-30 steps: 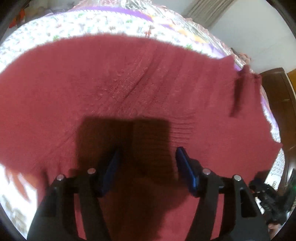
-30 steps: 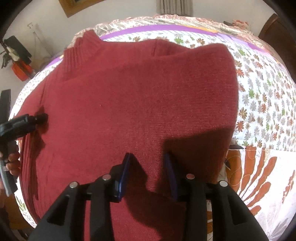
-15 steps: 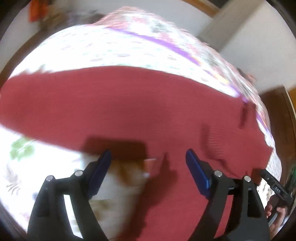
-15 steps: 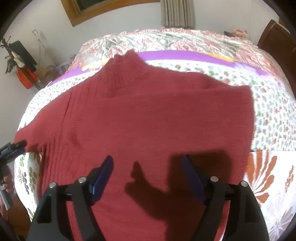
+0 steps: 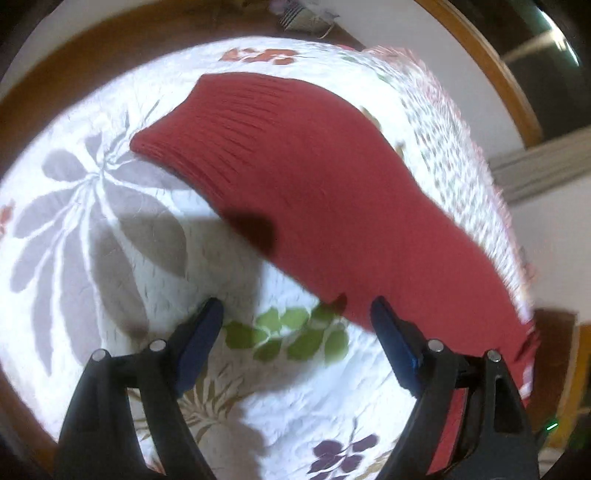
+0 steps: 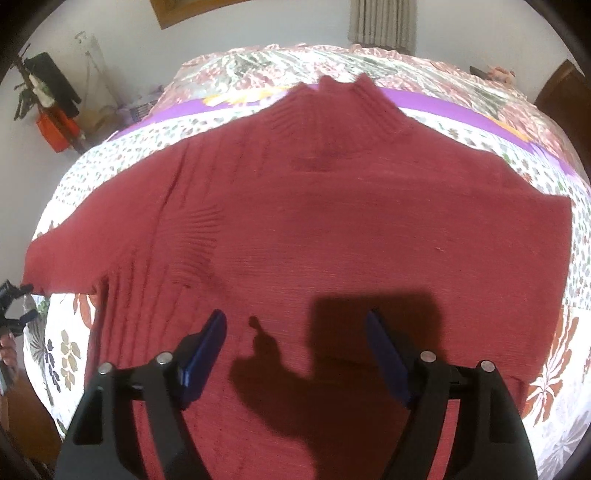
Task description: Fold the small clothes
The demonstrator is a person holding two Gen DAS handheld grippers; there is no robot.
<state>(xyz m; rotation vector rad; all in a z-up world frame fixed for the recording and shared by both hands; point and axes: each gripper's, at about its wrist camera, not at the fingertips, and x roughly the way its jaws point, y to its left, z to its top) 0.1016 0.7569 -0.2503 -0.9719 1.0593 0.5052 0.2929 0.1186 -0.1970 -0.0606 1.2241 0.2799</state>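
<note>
On the floral bedspread (image 6: 546,373) a dark red knitted sweater (image 6: 332,229) lies spread flat, its ribbed high collar (image 6: 343,103) pointing toward the far side of the bed, where a purple band (image 6: 454,110) crosses the cover. Both sleeves reach outward; the one on the left of the right wrist view ends in a ribbed cuff (image 6: 37,266) near the bed's edge. The right gripper (image 6: 295,325) hangs over the lower body of the sweater with its blue-padded jaws spread wide and nothing between them, its shadow falling on the knit just ahead. The left gripper (image 5: 295,310) is also wide apart and empty; it sits above bare bedspread printed with green and grey leaves, with its right finger (image 5: 391,339) just beside the sleeve (image 5: 332,184), though contact cannot be made out through the motion blur. In that view the sleeve runs diagonally away from the gripper to its ribbed end at the upper left. At the left border of the right wrist view, part of the left gripper (image 6: 11,306) and a few fingers of the person's hand (image 6: 7,350) show, just beside the cuff. Behind the bed are a pale wall, a curtain (image 6: 380,22) and a wooden headboard (image 6: 561,92).
</note>
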